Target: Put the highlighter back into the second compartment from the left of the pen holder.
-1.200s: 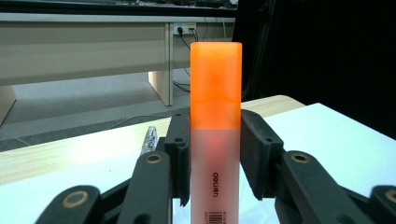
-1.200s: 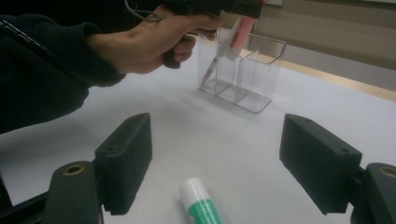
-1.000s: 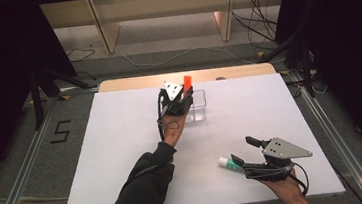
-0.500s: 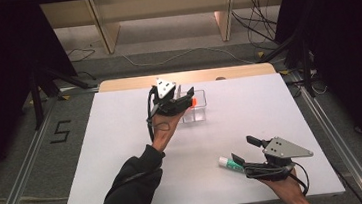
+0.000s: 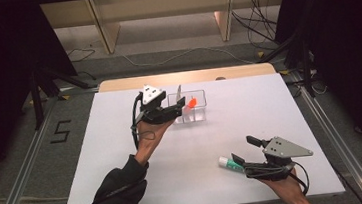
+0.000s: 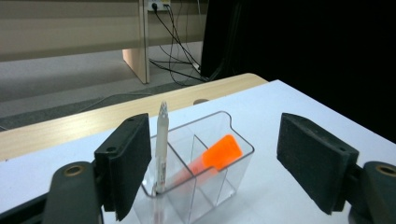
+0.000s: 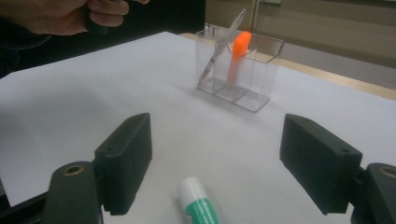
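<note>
Near the back of the white table [image 5: 126, 177] stands a clear box [image 5: 197, 111] with an orange marker [image 6: 212, 158] leaning inside — just past the left gripper [image 6: 219, 158], whose jaws have just been opening wide and hold nothing. The right gripper [image 7: 215, 163] is open too — a glue stick [image 7: 198, 205] lies between its jaws, not squeezed.

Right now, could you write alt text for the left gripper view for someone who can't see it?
Two open black jaws frame a clear holder on a white table; nothing is between them. An orange marker leans in one compartment, a pale pen stands in another. Behind are a wooden edge, floor and cables.
</note>
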`<state>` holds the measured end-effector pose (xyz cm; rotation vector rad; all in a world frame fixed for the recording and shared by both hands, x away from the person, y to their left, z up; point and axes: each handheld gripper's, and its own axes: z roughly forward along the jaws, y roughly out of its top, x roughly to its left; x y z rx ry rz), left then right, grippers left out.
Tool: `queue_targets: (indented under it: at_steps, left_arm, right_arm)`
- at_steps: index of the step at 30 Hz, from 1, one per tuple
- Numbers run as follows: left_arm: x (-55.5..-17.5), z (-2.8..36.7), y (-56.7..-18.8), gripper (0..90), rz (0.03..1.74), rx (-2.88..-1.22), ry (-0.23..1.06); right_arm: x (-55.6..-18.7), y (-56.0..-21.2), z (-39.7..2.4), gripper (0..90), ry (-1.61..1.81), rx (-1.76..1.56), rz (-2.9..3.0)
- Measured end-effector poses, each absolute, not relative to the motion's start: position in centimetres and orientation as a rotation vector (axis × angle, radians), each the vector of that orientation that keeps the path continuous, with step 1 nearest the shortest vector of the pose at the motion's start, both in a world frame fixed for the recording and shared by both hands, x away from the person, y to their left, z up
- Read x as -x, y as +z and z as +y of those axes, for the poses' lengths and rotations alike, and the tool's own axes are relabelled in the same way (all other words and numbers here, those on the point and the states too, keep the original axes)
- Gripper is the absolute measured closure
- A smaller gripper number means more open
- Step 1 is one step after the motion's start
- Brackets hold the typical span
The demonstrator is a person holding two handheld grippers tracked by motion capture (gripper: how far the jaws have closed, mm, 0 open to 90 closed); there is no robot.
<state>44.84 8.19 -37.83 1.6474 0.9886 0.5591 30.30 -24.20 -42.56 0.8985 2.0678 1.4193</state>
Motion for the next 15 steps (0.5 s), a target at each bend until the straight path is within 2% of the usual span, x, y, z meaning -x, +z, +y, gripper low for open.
queue_targets:
  at_steps: [15]
  left_arm:
    - [-42.4,9.7,-38.0,21.7,0.931,-1.738,0.474]
  right_arm:
    - [-30.4,-42.5,-24.3,25.9,1.414,-0.911,2.09]
